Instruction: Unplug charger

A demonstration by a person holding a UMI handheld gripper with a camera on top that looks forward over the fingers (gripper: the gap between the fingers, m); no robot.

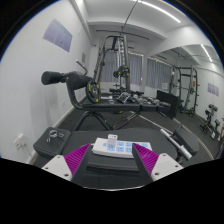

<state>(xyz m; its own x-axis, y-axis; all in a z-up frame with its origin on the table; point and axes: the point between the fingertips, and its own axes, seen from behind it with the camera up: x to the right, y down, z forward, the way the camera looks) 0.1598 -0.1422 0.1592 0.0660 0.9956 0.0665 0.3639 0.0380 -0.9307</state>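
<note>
A white power strip with pale blue sockets lies on a black padded surface, just ahead of and between my fingers. A small white charger stands plugged into its far side. My gripper is open, and its magenta pads flank the strip's two ends with a little gap on each side. The near part of the strip and the surface under it are hidden in dark shadow.
This is a gym room. A black handlebar machine stands to the left and a cable weight machine behind the strip. A dumbbell rack stands at the right. A bar lies on the dark floor at the right.
</note>
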